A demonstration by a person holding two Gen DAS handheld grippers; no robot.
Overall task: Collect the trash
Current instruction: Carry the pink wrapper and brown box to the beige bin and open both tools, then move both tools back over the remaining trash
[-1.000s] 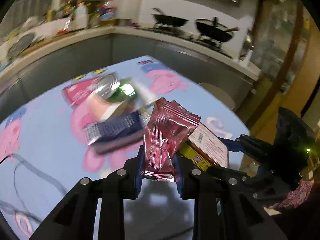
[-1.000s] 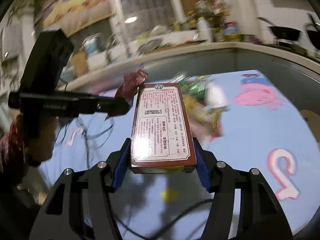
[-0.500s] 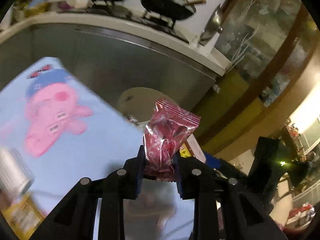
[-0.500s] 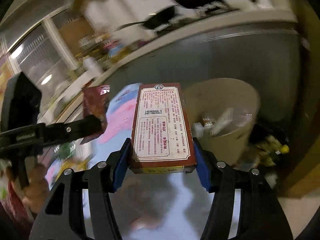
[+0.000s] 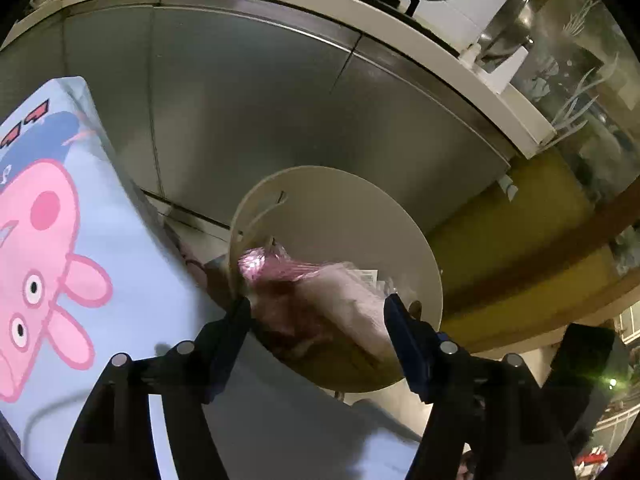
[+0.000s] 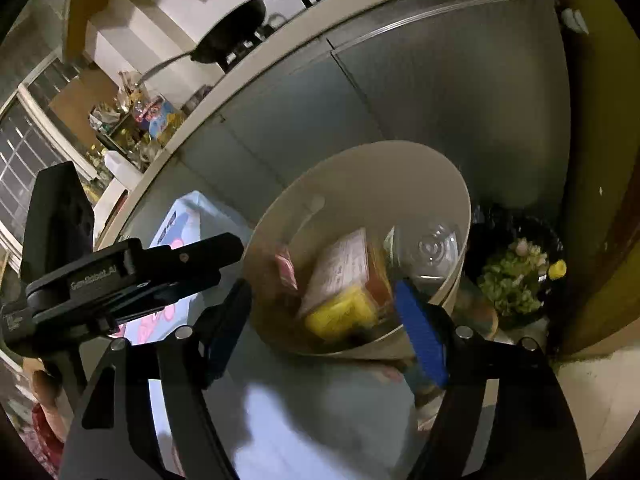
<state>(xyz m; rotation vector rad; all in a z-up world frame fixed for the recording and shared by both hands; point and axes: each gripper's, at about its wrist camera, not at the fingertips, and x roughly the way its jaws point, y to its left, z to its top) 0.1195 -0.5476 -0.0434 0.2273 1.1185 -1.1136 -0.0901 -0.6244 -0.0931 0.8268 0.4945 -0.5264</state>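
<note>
- While both grippers hang over the round cream bin, the left gripper has its fingers spread wide with nothing pinched between them.
- From the left wrist view, a red wrapper shows as a pink-red blur inside the bin's mouth, between the two spread fingers but not touching either.
- Beside that wrapper sits a pale blurred shape with a small white label; I cannot tell what it is.
- Across from it, the right gripper is likewise spread apart, its blue pads bare and gripping nothing.
- Seen from the right wrist, a red box with a white printed label and a yellow end lies tilted in the bin, smeared by motion.
- A small pink-red packet lies just beside the box, against the bin's near wall.
- Something clear and round, like the base of a bottle, rests inside the bin near its far rim.
- The left gripper's black body reaches in from the side of the right wrist view, its tip near the bin's rim.
- A light blue tablecloth with a pink cartoon pig covers the table next to the bin.
- Behind the bin runs a grey cabinet front under a pale countertop, with black pans on the stove above.
- A dark bag of green scraps sits on the floor just beside the bin.
</note>
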